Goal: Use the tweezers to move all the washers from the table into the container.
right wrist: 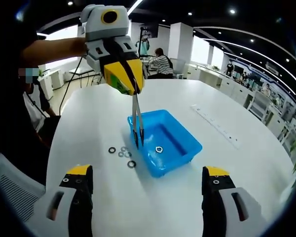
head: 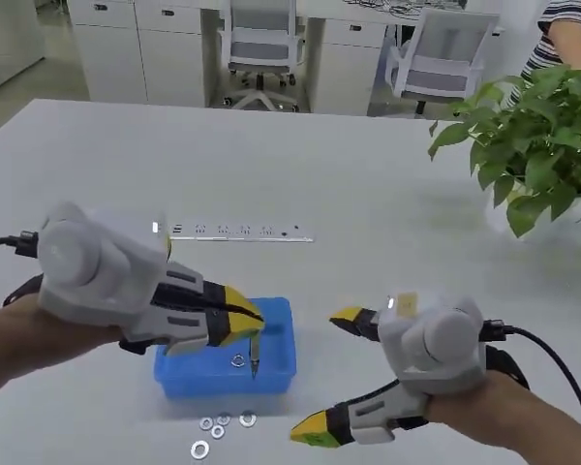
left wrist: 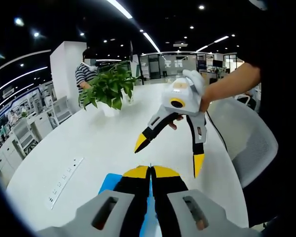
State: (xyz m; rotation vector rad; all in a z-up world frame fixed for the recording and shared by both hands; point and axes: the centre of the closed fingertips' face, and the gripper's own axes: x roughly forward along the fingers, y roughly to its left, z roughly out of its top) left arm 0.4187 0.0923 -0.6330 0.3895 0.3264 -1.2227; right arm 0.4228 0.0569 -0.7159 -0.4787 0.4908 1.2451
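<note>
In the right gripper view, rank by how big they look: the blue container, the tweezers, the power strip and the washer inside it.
1. blue container, largest.
2. power strip and tweezers: similar length, too close to rank.
3. washer, smallest.

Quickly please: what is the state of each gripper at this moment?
Left gripper: shut on the tweezers.
Right gripper: jaws open, holding nothing.
</note>
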